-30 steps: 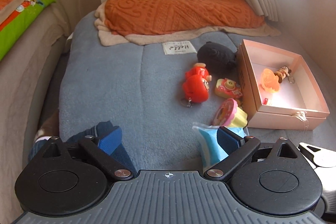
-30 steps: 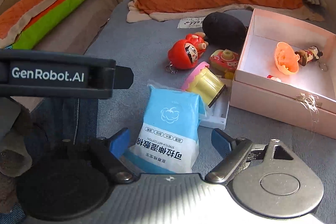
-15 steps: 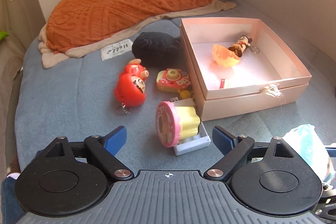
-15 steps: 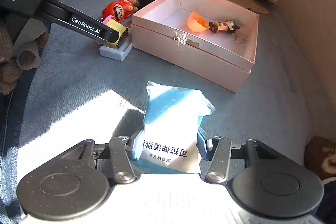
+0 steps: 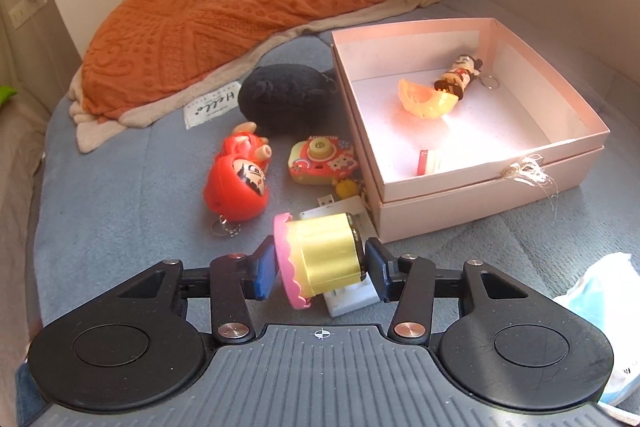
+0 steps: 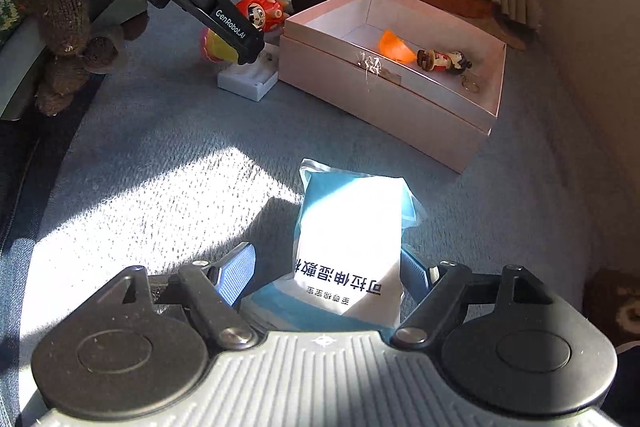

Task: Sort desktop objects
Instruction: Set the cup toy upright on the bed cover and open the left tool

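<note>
A yellow toy with a pink frilled rim [image 5: 324, 259] lies on its side on a small white case [image 5: 352, 297]. My left gripper [image 5: 322, 273] is closing, and its blue pads press on the toy's two ends. From the right wrist view, that gripper [image 6: 248, 55] reaches down beside the pink box [image 6: 380, 107]. A blue and white wipes packet [image 6: 352, 227] lies on the grey-blue blanket between the fingers of my right gripper [image 6: 324, 275]. Those jaws are opening, and the left finger stands clear of the packet. The packet [image 5: 600, 291] also shows at the left view's right edge.
A red daruma keychain [image 5: 238, 187], a toy camera [image 5: 320, 161] and a black plush [image 5: 288, 97] lie left of the pink box [image 5: 480, 203]. Inside it are an orange shell [image 5: 426, 101] and a figurine keychain [image 5: 460, 75]. An orange blanket [image 5: 232, 15] lies behind.
The left gripper swung right over the yellow toy and closed on it. The right gripper carried the packet to the near side of the box, gripped it, then spread its jaws.
</note>
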{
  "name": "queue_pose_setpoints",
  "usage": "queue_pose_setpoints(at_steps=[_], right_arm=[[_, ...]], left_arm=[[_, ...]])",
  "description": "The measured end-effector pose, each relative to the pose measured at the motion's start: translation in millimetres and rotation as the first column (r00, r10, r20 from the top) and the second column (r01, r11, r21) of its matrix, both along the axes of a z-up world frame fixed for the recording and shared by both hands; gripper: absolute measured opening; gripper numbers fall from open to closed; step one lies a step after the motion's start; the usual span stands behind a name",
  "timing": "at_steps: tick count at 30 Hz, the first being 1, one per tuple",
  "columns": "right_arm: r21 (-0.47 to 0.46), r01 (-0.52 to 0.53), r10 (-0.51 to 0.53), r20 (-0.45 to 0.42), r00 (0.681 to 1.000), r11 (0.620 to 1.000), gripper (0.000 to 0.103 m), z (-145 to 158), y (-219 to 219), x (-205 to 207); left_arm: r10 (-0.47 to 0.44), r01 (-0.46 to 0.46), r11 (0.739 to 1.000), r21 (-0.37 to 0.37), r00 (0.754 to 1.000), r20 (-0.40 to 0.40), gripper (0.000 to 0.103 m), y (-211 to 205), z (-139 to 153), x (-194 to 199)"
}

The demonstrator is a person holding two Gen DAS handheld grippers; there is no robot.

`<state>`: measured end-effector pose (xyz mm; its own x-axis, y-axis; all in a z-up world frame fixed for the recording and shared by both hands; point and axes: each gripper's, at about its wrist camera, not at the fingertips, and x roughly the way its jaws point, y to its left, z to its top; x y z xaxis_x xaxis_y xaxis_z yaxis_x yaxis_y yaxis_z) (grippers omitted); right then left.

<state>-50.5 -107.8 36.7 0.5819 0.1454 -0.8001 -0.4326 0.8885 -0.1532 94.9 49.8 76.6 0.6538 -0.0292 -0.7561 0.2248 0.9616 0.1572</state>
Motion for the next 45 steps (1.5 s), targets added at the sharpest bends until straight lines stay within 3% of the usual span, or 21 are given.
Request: queue_pose_setpoints(at_steps=[4, 7, 9, 13, 16, 24, 29, 36, 39, 41, 45], right_arm=[[-0.009, 0.027, -0.027, 0.012, 1.000, 1.000, 0.083, 0.9, -3.9, 2.7], [-0.019, 0.032, -0.032, 0.016, 0.999, 0.999, 0.084, -0.7, -3.3, 4.0], [-0.029, 0.036, -0.036, 0.015, 0.999, 0.999, 0.086, -1.8, -3.4, 4.7], [-0.018, 0.066, -0.066, 0.016, 0.998, 0.998, 0.091, 1.1, -8.5, 9.6], [0.014, 0.111, -0.111, 0.011, 0.994, 0.994, 0.094, 4.9, -16.8, 17.2], [0.045, 0.175, -0.176, -0.002, 0.984, 0.983, 0.100, 6.7, -27.9, 25.3], [0.047, 0.166, -0.167, 0.007, 0.986, 0.985, 0.101, 6.6, -26.1, 22.9], [0.063, 0.192, -0.194, 0.028, 0.981, 0.979, 0.101, 14.2, -30.5, 25.6], [0.084, 0.207, -0.211, 0.041, 0.977, 0.975, 0.101, 19.3, -33.7, 27.6], [0.087, 0.217, -0.222, 0.050, 0.974, 0.972, 0.101, 21.6, -35.2, 28.5], [0.091, 0.243, -0.248, 0.053, 0.967, 0.966, 0.101, 22.8, -40.4, 31.4]], left_arm=[[-0.137, 0.129, 0.983, 0.129, 0.989, 0.050, 0.051, -11.6, 11.2, -31.6], [-0.255, 0.243, 0.939, 0.242, 0.967, 0.020, 0.051, -25.4, 2.8, -54.5], [-0.289, 0.281, 0.922, 0.266, 0.957, -0.009, 0.052, -31.6, -5.5, -63.5], [-0.339, 0.342, 0.905, 0.253, 0.939, -0.057, 0.054, -46.1, -22.0, -83.9], [-0.384, 0.381, 0.893, 0.240, 0.923, -0.037, 0.061, -57.8, -24.9, -103.3], [-0.485, 0.488, 0.870, 0.070, 0.873, -0.059, 0.077, -76.6, -17.9, -132.0], [-0.399, 0.397, 0.916, -0.057, 0.916, -0.042, 0.092, -59.2, -1.3, -129.4], [-0.237, 0.220, 0.966, -0.137, 0.965, -0.117, 0.091, -39.2, -9.4, -108.6], [-0.221, 0.207, 0.970, -0.127, 0.969, -0.112, 0.073, -41.3, -12.7, -104.7], [-0.236, 0.225, 0.969, -0.103, 0.966, -0.108, 0.052, -45.4, -16.1, -104.9], [-0.289, 0.289, 0.957, -0.012, 0.955, -0.073, 0.051, -51.3, -13.9, -108.1]])
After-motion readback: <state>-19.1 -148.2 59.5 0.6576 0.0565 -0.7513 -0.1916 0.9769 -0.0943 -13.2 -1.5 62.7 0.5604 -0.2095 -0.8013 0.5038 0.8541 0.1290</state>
